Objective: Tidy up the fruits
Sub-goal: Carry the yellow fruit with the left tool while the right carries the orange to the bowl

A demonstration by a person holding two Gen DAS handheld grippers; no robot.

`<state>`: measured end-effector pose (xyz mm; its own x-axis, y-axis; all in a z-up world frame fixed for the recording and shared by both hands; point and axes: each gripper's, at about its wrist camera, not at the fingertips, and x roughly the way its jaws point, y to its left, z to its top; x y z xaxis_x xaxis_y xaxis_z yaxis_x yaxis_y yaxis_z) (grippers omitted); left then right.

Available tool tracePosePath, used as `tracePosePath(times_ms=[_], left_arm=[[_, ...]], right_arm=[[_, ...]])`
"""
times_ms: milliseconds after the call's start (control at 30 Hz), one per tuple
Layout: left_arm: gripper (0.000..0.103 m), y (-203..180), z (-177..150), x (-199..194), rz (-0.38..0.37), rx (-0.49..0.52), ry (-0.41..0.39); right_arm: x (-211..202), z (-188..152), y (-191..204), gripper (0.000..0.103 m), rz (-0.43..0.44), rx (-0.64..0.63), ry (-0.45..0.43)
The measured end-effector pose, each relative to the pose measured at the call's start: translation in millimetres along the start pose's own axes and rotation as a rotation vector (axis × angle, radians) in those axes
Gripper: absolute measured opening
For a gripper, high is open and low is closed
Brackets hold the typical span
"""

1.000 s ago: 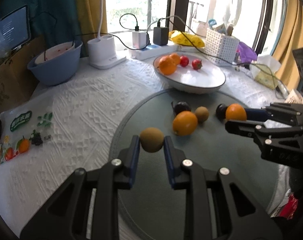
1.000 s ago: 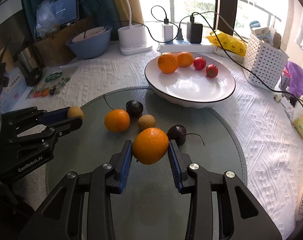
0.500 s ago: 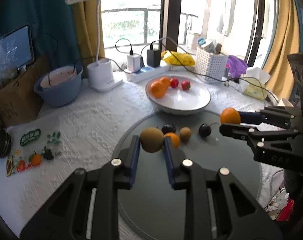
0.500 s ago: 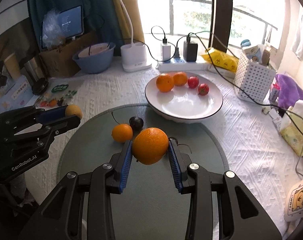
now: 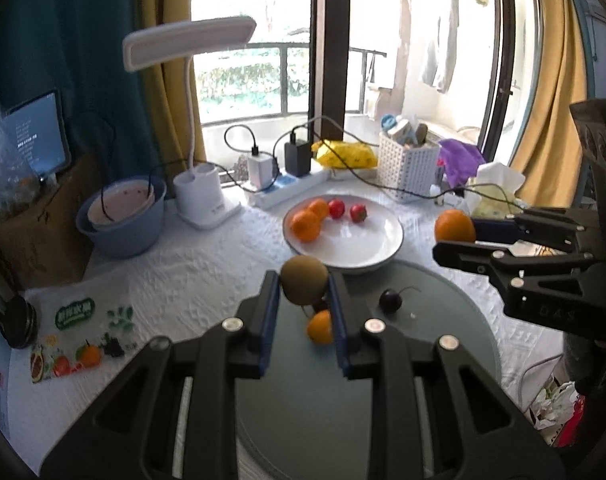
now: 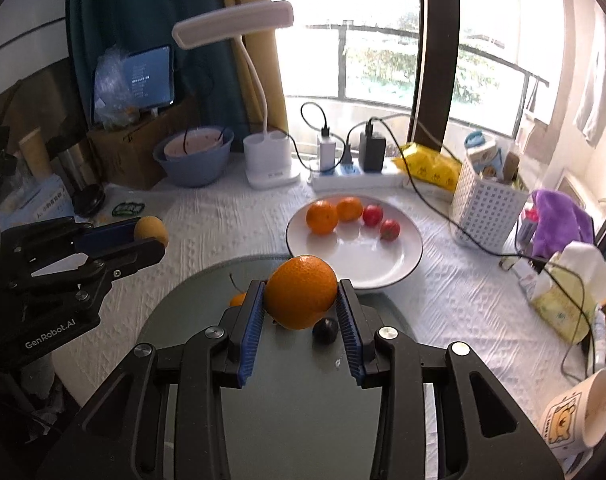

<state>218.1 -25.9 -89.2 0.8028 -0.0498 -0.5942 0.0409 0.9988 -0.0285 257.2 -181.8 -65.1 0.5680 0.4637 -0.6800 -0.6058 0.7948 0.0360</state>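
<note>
My left gripper point(image 5: 304, 286) is shut on a brown kiwi point(image 5: 304, 285), held high above the round grey mat point(image 5: 443, 320). An orange point(image 6: 301, 297) is clamped in my right gripper point(image 6: 301, 300), also raised over the mat. Each gripper shows in the other's view: the left gripper point(image 6: 149, 236) with its kiwi at the left, the right gripper point(image 5: 455, 236) with its orange at the right. A white plate point(image 6: 403, 268) behind the mat holds two oranges point(image 6: 322, 217) and two small red fruits point(image 6: 372, 215). On the mat lie a small orange point(image 5: 319, 327) and dark plums point(image 5: 390, 301), partly hidden by the fingers.
At the back stand a white desk lamp point(image 5: 201, 196), a power strip with chargers and cables point(image 5: 287, 188), a blue bowl point(image 5: 121, 222) and a white basket point(image 5: 407, 166). A tissue pack point(image 6: 567, 292) and a mug point(image 6: 579, 412) sit at the right. A fruit-printed bag point(image 5: 79, 340) lies left.
Both grippers have risen with their fruit, so the table looks farther away and the lamp head has come into view. The fruits on the mat and plate have not moved.
</note>
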Motion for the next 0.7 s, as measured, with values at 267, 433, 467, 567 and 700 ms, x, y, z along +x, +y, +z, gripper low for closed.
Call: tracePosePath(times_ms=[267,433,467,567,700], left_arm=[[0.025,-1.7,20.0,-4.9,-0.004,0.018,-0.03],[0.025,-2.0,30.4,-2.5,-0.01,0.022,-0.035],[0.025,-1.9,32.0,-1.1,-0.014,0.021,-0.034],[0.025,-1.1,37.5,2.2,-0.024,0.019,-0.034],[0.025,0.2,46.6,10.7,-0.039,0.015,-0.032]], right_arm=[[-11.4,17.2,-3.5,0.038,-0.012,-0.012,-0.038],[-14.2,27.6,-7.1,0.038,-0.018,-0.017,-0.055],[-13.9,29.5,-7.8,0.038,-0.019,-0.018,-0.055],[-11.4,36.0,-10.1,0.038,-0.02,-0.02,-0.058],[-6.3,45.1,-14.7,0.038,-0.021,-0.023,-0.06]])
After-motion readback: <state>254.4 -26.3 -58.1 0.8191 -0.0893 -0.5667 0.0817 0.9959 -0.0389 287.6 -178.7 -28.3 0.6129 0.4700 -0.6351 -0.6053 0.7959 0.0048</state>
